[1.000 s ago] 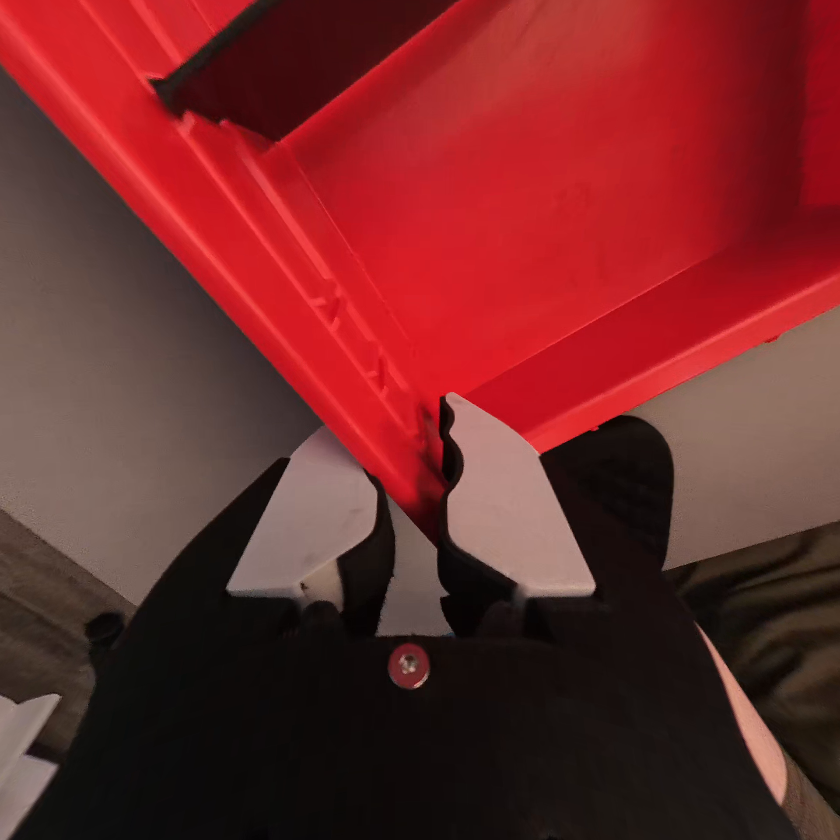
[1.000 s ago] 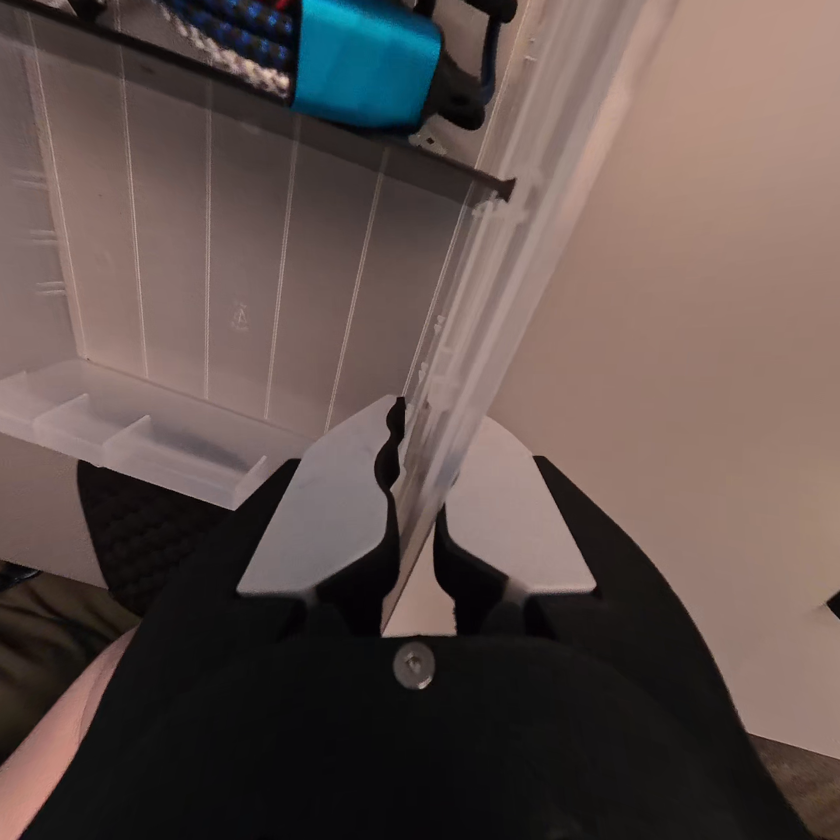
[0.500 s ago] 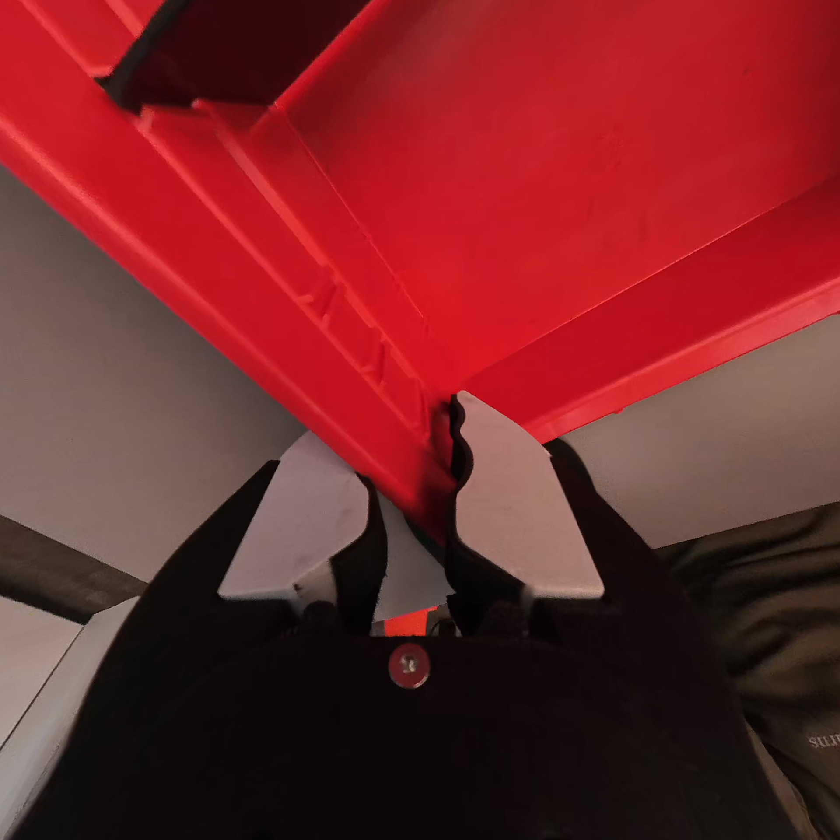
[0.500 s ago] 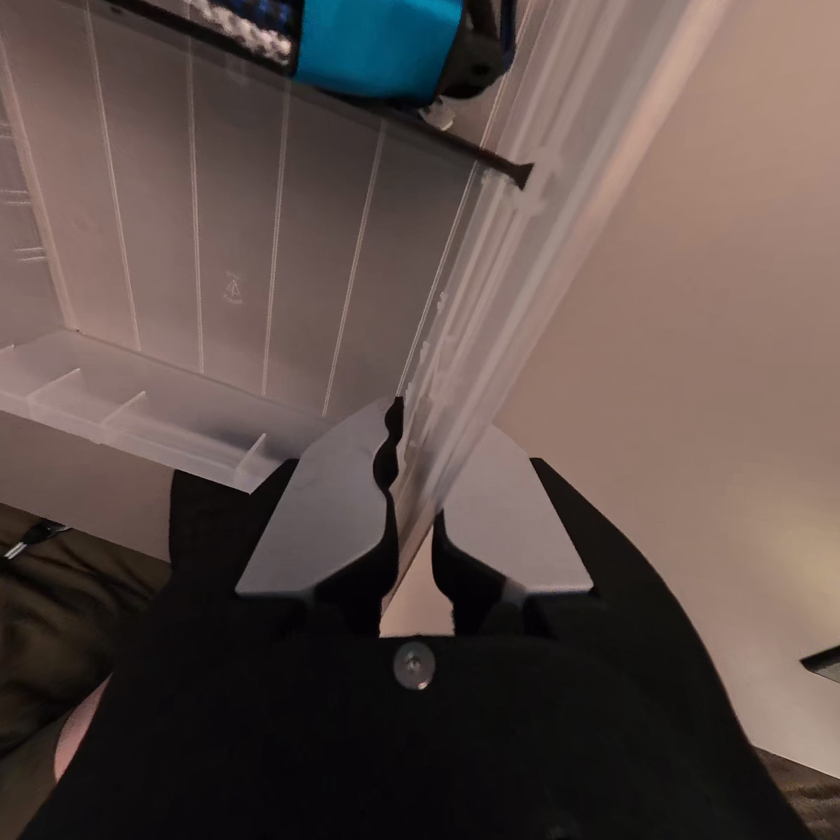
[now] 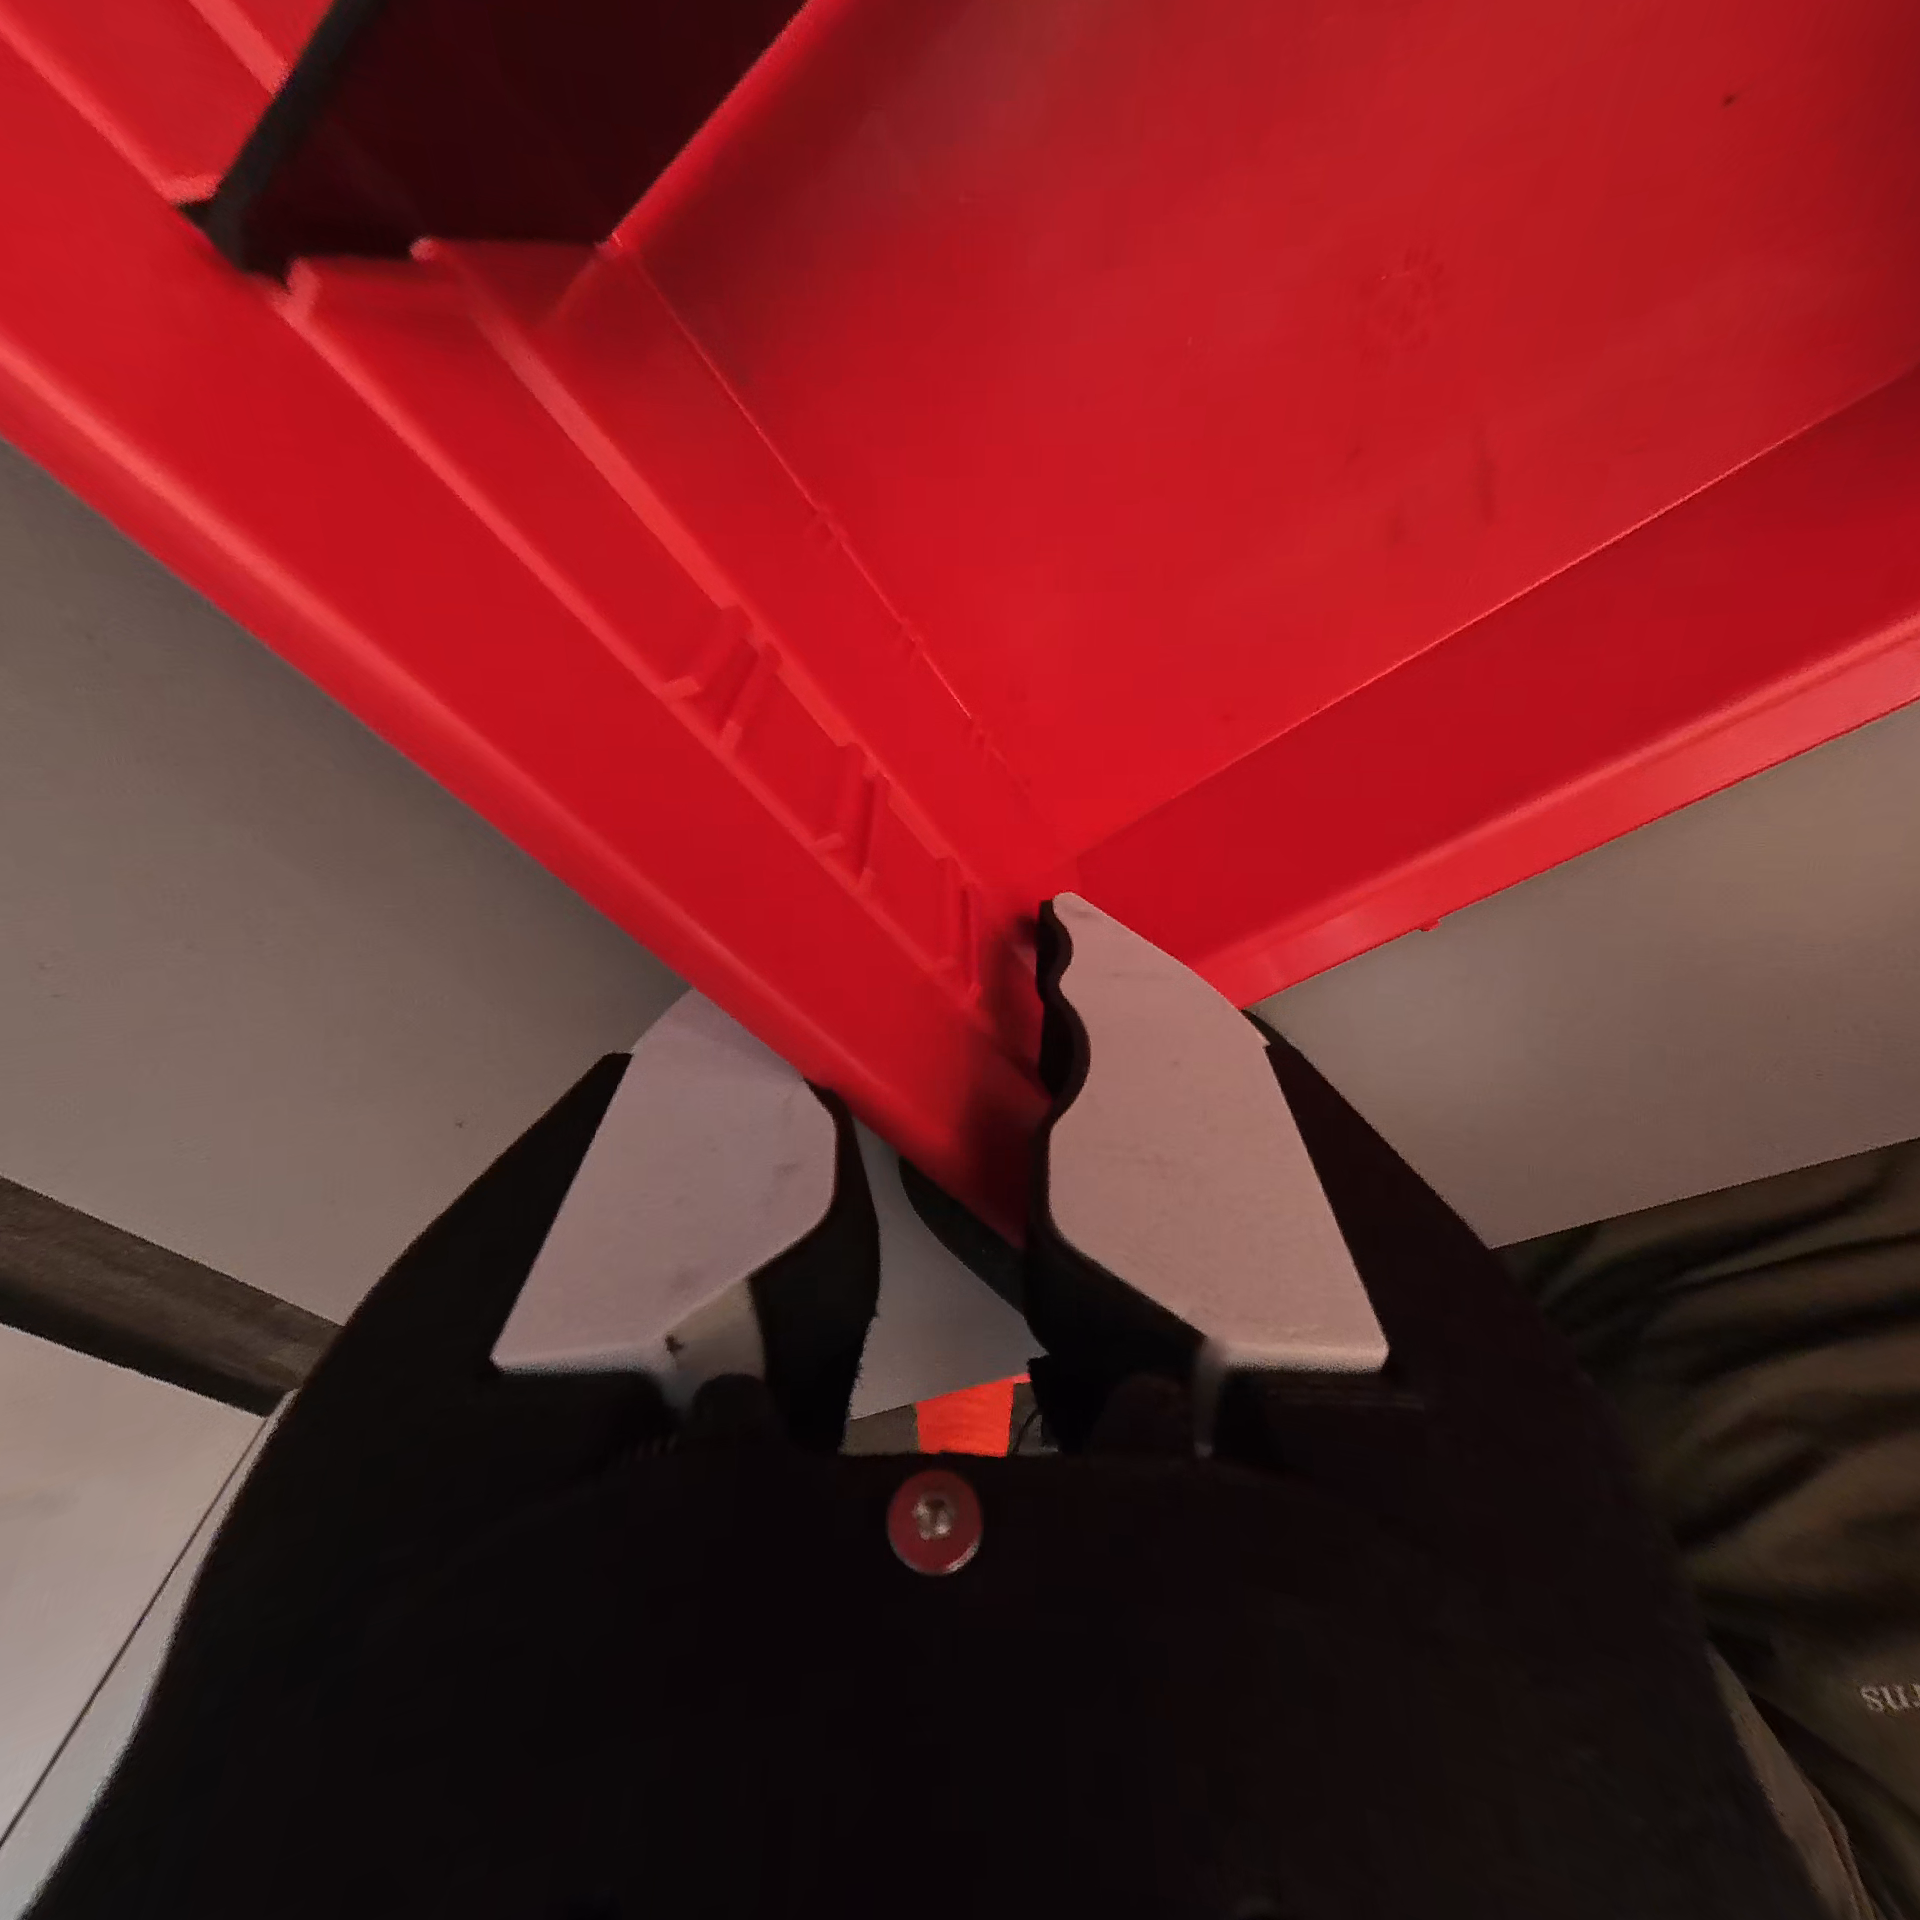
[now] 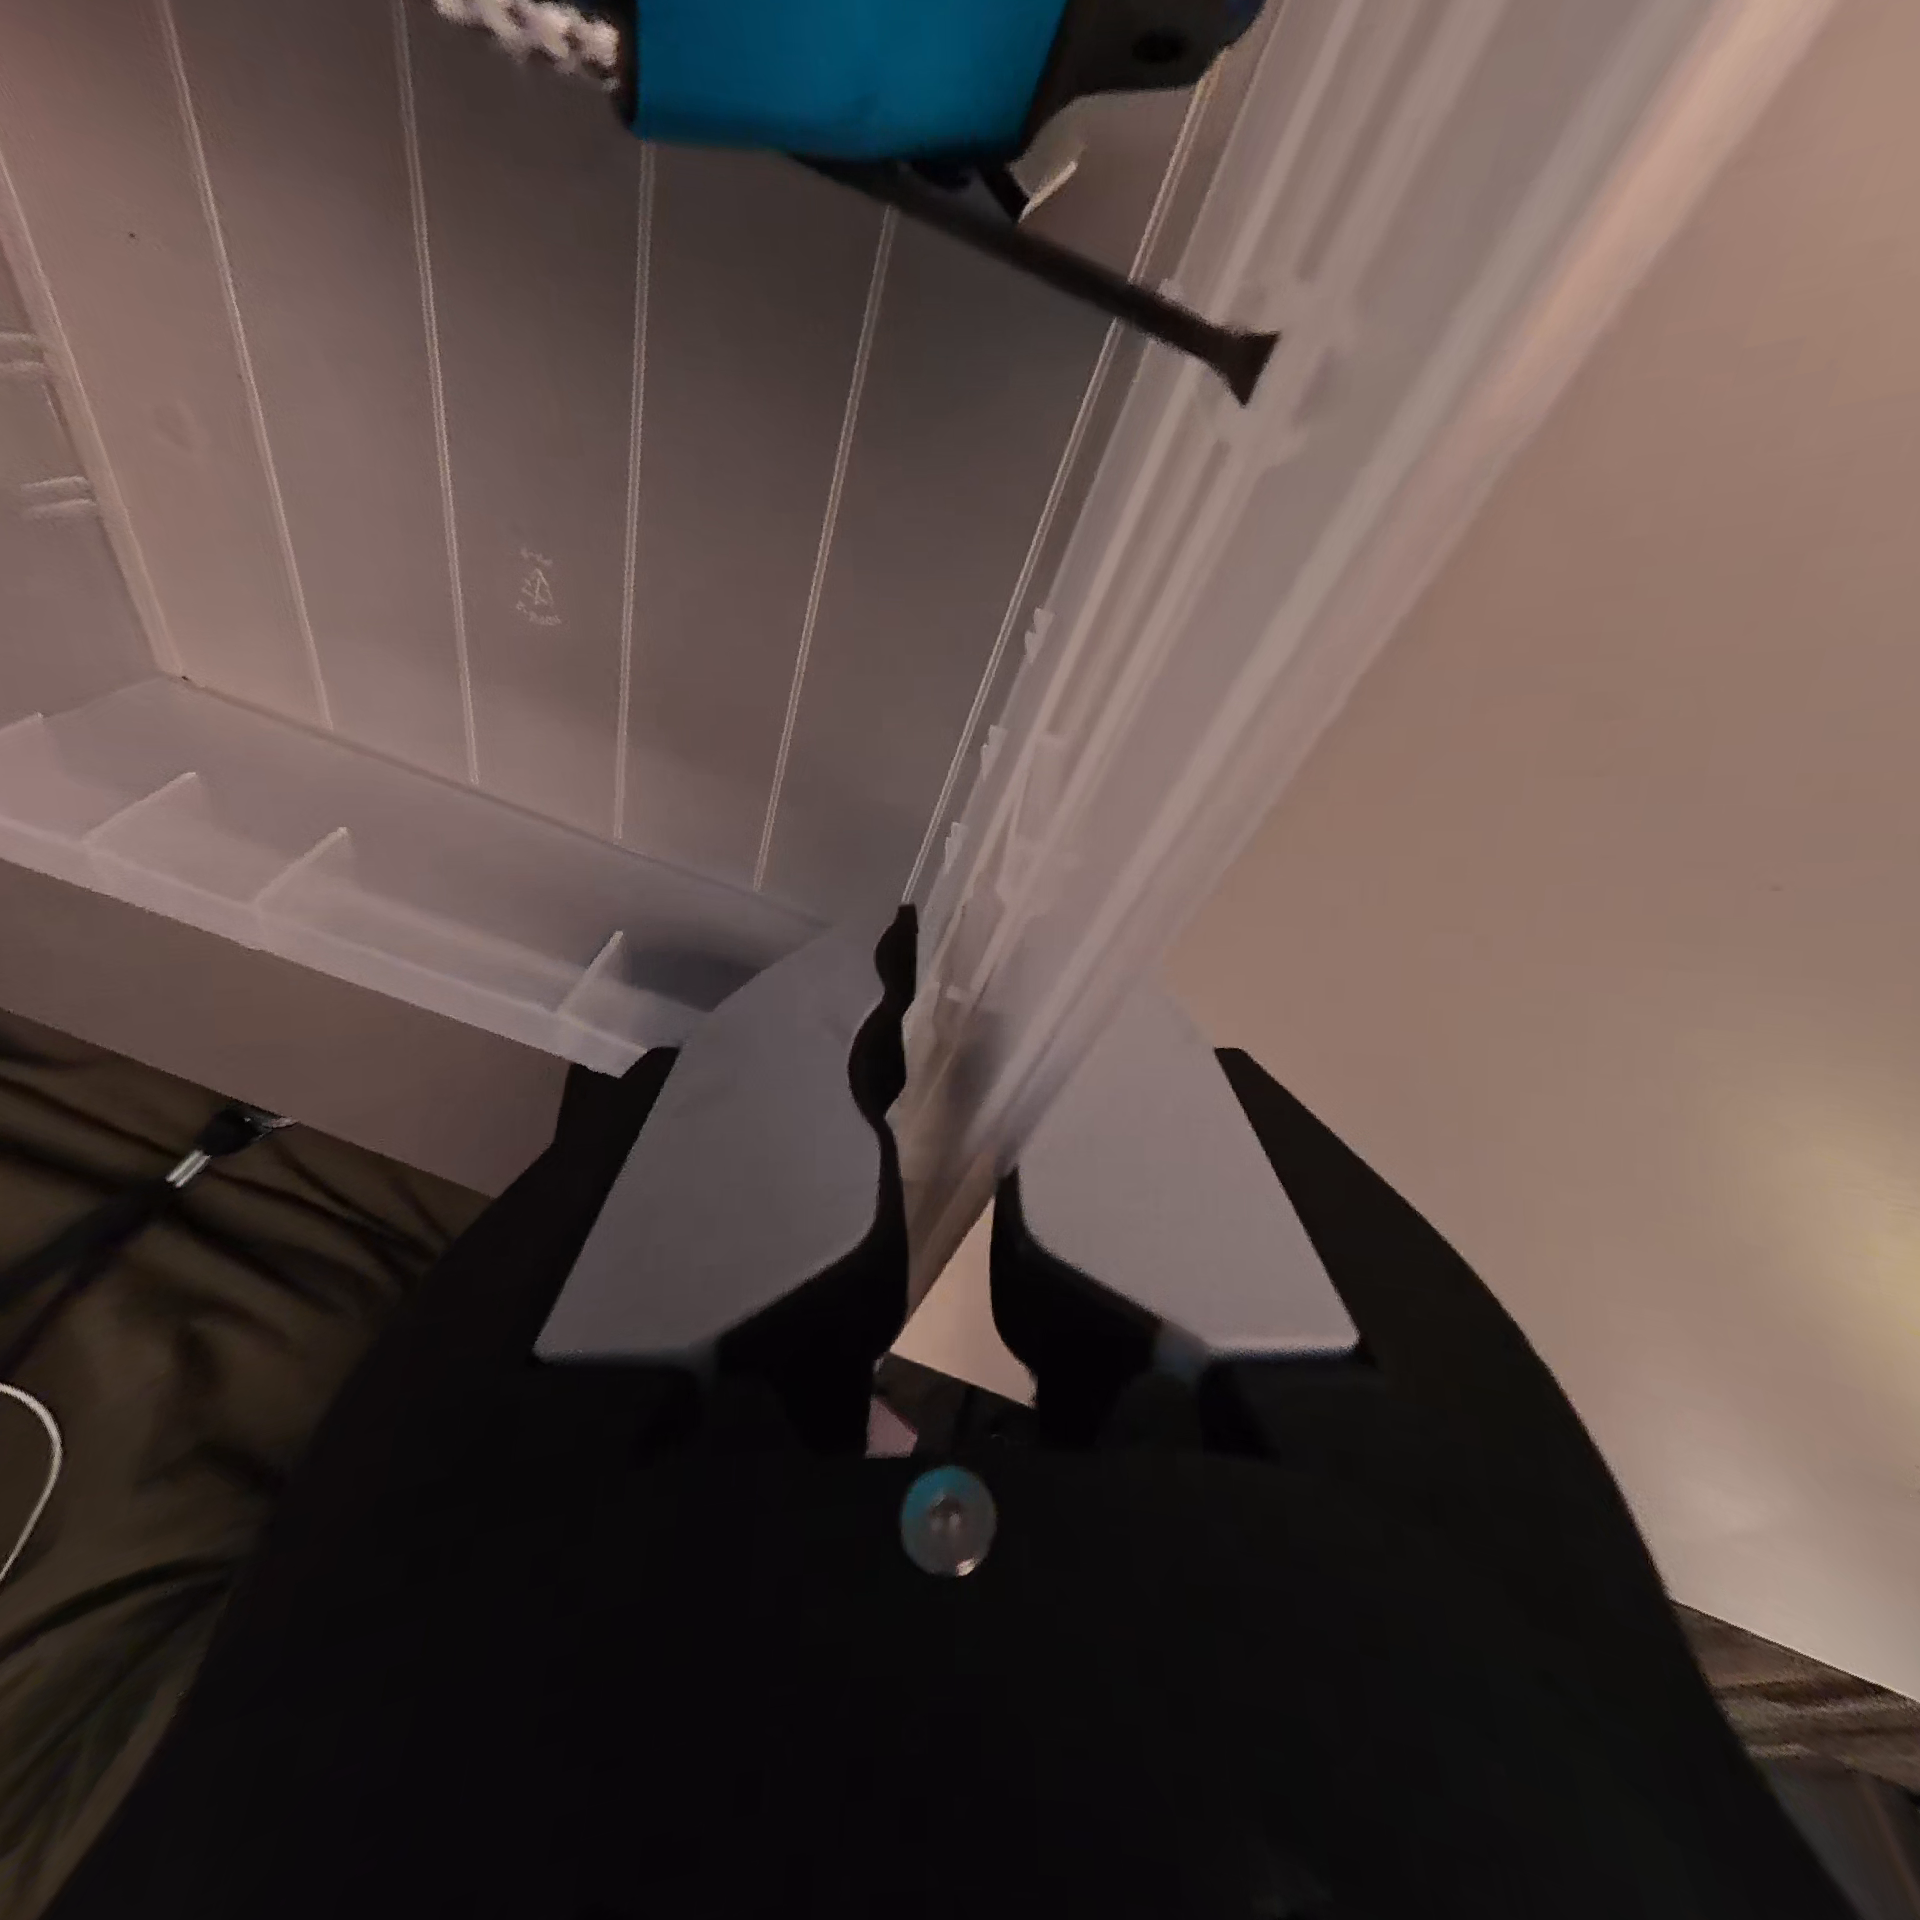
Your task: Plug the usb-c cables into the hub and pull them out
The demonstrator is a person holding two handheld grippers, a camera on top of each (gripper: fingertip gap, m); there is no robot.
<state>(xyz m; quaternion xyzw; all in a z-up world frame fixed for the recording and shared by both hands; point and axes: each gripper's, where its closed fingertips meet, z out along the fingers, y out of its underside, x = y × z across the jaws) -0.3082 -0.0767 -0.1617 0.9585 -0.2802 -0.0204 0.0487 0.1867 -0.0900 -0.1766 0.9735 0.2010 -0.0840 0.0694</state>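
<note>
- No plugging seen yet: both grippers busy with bins, all cable work judged still ahead.
- Left gripper clamped on red bin rim near its corner.
- Right gripper pinching clear bin wall.
- At 12 o'clock inside, blue hub with braided cable.

The red bin ran out of frame above and to both sides of the left gripper, whose left fingertip was hidden behind the bin's rim. Ahead of the right gripper, a blue object in the clear bin was cut off at the top edge and blurred.
</note>
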